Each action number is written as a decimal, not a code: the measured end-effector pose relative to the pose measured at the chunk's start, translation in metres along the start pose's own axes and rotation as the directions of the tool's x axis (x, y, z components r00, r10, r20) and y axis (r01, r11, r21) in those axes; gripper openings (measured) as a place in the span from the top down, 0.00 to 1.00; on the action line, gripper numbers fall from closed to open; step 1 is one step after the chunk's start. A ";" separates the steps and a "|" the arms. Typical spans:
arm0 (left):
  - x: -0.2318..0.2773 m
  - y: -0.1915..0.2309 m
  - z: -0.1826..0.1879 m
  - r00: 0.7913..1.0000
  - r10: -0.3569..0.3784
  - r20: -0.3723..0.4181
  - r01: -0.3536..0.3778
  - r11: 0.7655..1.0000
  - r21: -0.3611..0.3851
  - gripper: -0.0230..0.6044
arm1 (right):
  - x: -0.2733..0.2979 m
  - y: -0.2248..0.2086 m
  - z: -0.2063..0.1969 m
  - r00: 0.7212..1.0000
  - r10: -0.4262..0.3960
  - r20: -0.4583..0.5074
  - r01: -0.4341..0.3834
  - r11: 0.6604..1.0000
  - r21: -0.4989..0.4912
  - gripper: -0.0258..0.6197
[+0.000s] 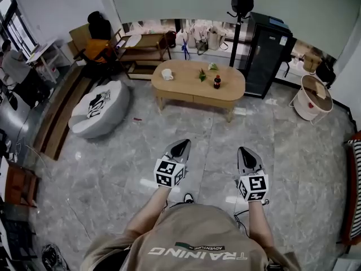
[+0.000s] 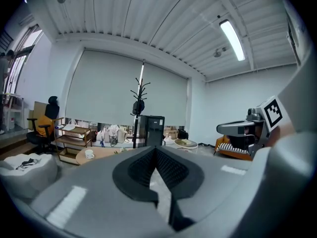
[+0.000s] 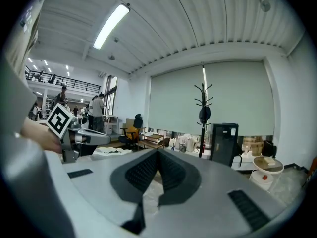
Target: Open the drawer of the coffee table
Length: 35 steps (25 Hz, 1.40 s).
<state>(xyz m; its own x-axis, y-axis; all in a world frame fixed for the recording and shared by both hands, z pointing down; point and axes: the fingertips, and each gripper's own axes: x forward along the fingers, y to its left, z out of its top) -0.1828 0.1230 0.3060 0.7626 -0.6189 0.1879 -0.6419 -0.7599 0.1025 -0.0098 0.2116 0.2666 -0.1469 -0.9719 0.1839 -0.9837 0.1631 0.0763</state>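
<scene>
Left hand-held gripper (image 1: pixel 180 148) and right hand-held gripper (image 1: pixel 249 157): two, each with jaws closed tip to tip on nothing. At 12 o'clock, well apart across open grey marble floor (image 1: pixel 212 143), one oval light-wood desk (image 1: pixel 180 87), drawer front (image 1: pixel 210 99) flush, bearing one white cup (image 1: pixel 167 74) and one dark bottle (image 1: pixel 217 82). One white beanbag (image 1: pixel 100 107) at 10 o'clock.

Lighting: bright, even, indoor. Sources: ceiling tube (image 2: pixel 233 39); daylight from the window (image 1: pixel 11 18) at the head view's upper left. Glare: pale patches on the glossy floor (image 1: pixel 113 168). Shadows: soft, faint, beneath the table (image 1: pixel 197 86). Distortion: strong fisheye; black rounded corners in both gripper views. Focus: nearest foreground soft, far room slightly hazy.
</scene>
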 end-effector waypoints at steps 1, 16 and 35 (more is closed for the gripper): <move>0.001 0.009 0.003 1.000 -0.004 0.004 0.004 1.000 0.008 0.98 | 0.006 0.003 0.001 1.000 -0.003 -0.003 0.003 1.000 -0.006 0.96; 0.033 0.071 0.000 0.999 -0.036 0.013 0.037 0.997 -0.069 0.98 | 0.060 -0.003 0.012 0.996 -0.038 -0.084 0.033 0.998 -0.059 0.96; 0.067 0.120 -0.017 0.998 0.039 -0.050 -0.044 0.993 -0.110 0.98 | 0.143 -0.031 -0.011 0.992 0.035 -0.119 -0.038 0.999 -0.026 0.96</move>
<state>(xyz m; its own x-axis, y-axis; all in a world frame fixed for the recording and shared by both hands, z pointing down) -0.2101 -0.0062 0.3480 0.7323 -0.6371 0.2405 -0.6797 -0.7053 0.2012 0.0008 0.0689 0.3009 -0.1678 -0.9385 0.3017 -0.9742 0.2047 0.0951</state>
